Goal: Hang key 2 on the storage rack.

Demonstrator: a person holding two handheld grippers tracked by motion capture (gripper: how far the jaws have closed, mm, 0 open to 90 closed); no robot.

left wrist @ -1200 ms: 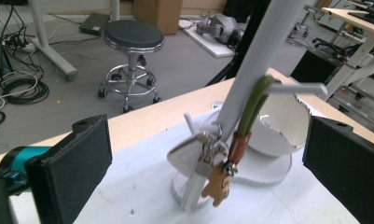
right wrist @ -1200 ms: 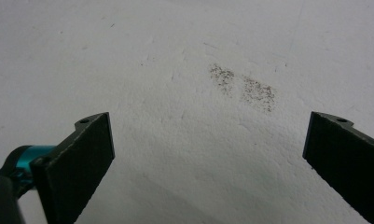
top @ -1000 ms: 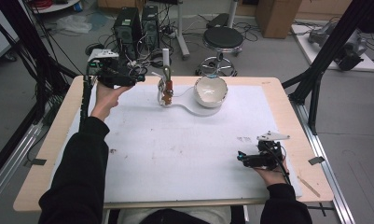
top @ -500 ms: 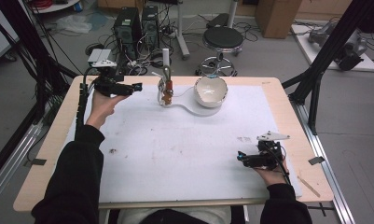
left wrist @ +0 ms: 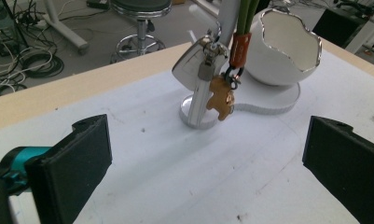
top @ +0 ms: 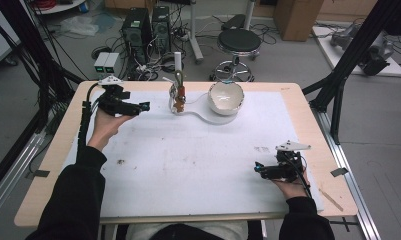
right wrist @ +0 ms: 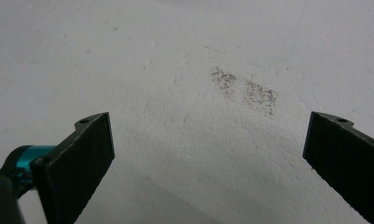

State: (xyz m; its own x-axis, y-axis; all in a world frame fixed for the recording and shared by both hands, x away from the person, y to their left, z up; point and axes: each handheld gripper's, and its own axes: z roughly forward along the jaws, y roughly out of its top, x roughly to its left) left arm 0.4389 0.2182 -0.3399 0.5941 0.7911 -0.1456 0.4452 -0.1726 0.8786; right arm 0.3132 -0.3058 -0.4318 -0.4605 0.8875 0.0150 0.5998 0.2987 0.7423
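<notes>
At the far left of the worktop (top: 48,165), the left gripper (top: 138,107) is held above the white mat, its jaws spread wide with nothing between them, aimed toward the key stand (top: 178,97) a little to its right. The stand sits near the worktop's far edge, and its flat white base runs rightward under a white bowl (top: 226,97) with a jagged, eggshell-like rim.

The left gripper view brings out what the high view leaves as a small blur: a bunch of keys (left wrist: 208,70) hangs from the stand's upright post, made up of a pale car-key fob (left wrist: 190,67), a metal clasp, an orange strap loop (left wrist: 241,50) and a brown bear-shaped charm (left wrist: 220,98) dangling lowest. The bunch looks light but loose; its parts will likely swing and turn against each other, and the fob's smooth shell may slip. The best hold is probably across the fob's flat faces or on the strap loop just above the ring, then lifting upward to clear the hook. The bowl stands just beside it and looks fragile, so the approach should stay on the near side.

Well apart, at the near right, the right gripper (top: 260,170) lies low over the mat, jaws likewise spread and empty. The right gripper view shows bare white mat with a faint grey smudge (right wrist: 245,88), which the high view renders as a tiny mark.
</notes>
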